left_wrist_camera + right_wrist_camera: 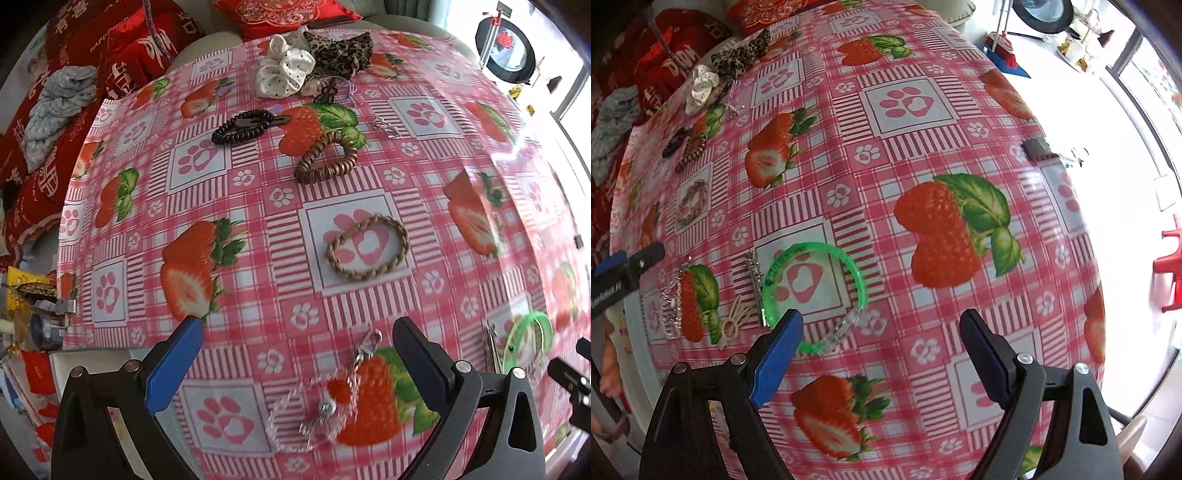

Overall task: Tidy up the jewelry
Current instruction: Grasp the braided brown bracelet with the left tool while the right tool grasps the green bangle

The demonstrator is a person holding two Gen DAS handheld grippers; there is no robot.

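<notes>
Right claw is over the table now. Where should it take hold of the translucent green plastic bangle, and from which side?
Grip the translucent green plastic bangle across its thin rim on the near arc beside the right claw, coming straight down from above. It lies flat on the strawberry tablecloth, so only the rim offers an edge; one finger inside the ring, one outside.

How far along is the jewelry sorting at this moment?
Nothing looks sorted yet. The braided beige bracelet, brown coiled hair tie, clear crystal chain and green translucent bangle lie loose on the strawberry tablecloth. Left gripper and right gripper are open and empty. All pieces remain.
</notes>
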